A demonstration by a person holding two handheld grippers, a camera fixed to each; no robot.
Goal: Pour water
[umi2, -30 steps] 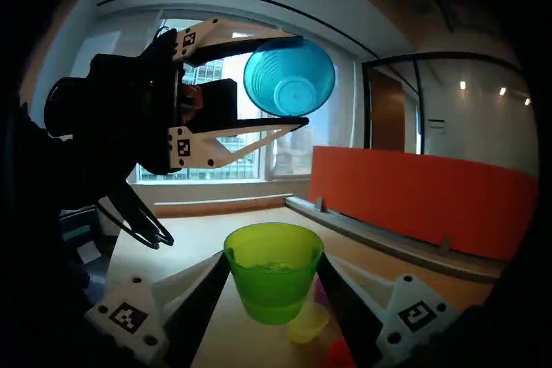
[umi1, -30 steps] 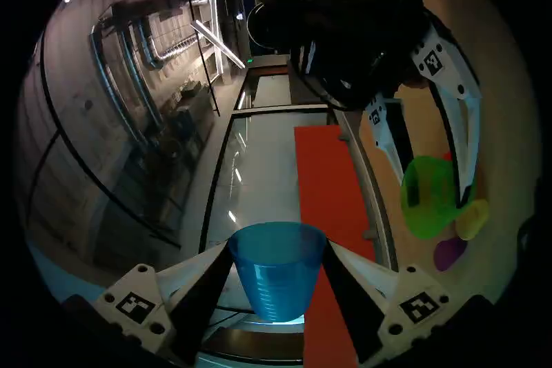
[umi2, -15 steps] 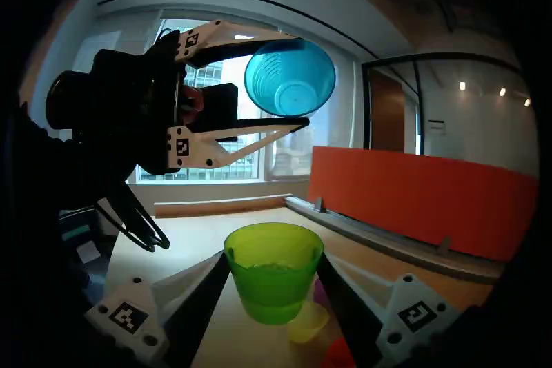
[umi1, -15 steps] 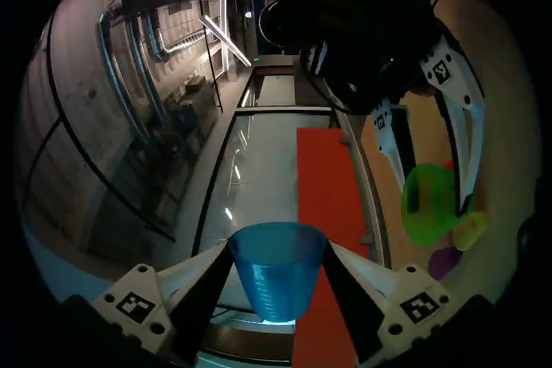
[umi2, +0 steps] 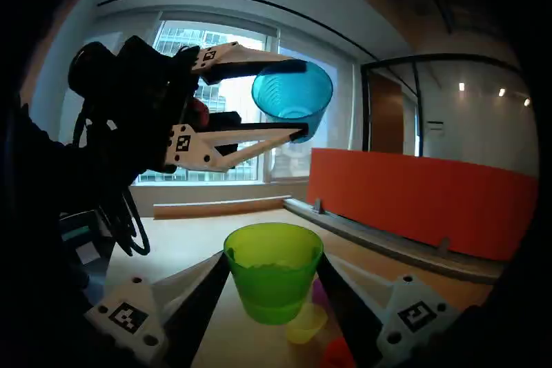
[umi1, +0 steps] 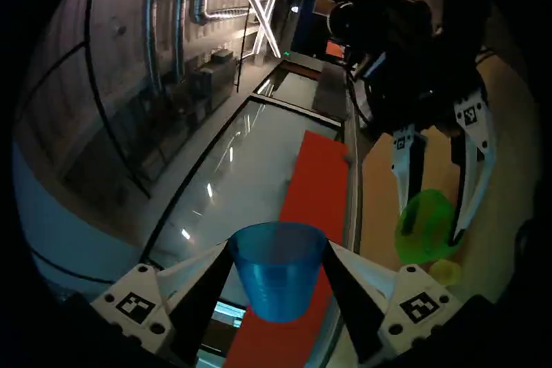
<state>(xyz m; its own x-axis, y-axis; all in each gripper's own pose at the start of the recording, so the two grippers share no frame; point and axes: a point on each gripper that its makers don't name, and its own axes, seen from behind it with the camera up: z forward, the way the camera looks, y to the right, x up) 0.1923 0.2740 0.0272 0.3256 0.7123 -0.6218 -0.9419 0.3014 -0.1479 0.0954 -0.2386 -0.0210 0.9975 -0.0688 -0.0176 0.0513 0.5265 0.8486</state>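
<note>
Tan worktop (umi2: 172, 247) reaching to the far window, with an orange partition (umi2: 428, 199) along its right edge. Left gripper (umi1: 277, 252), raised high over the worktop on the left, jaws clamped on either side of a blue cup (umi1: 277, 284). Right gripper (umi2: 274, 262), lower and close above the worktop, jaws clamped on a green cup (umi2: 274, 285), which hangs below the level of the blue cup. Small yellow cup (umi2: 308, 322) on the worktop, just beyond the green cup.
</note>
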